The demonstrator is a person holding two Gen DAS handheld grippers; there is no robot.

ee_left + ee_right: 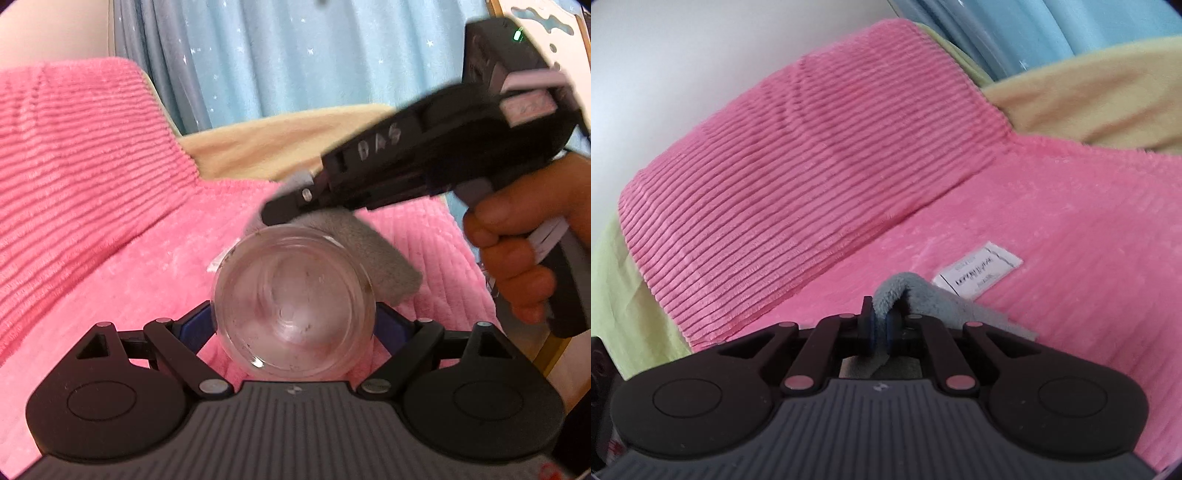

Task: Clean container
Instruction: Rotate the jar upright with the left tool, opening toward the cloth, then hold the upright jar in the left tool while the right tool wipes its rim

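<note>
- Left wrist view: one clear glass container (295, 302) is sitting between the two blue-padded fingers of the left gripper (295, 325), its base facing the camera; the jaws are closing on its sides and holding it above the pink blanket (110, 277).
- In the same view one right gripper (284, 210) is reaching in from the upper right, gripped by one hand (517, 251), and its tip is hovering at the far rim of the container.
- One grey cloth (373, 254) is hanging from that tip and lying against the container's far side, hiding part of the blanket behind it.
- Around them, one pink ribbed cushion (74, 155), one beige cover (266, 144) and blue star-dotted curtains (295, 55) are filling the background.
- Right wrist view: the right gripper (881, 328) is showing its jaws narrow, pinching a fold of the one grey cloth (905, 291) between the pads.
- This view is showing one white label (979, 273) on the pink blanket (1071, 258), which the container is mostly hiding in the other view.
- It is also showing a green sheet (620, 295) at the left edge and the same cushion (794, 166), but neither the container nor the hand.
</note>
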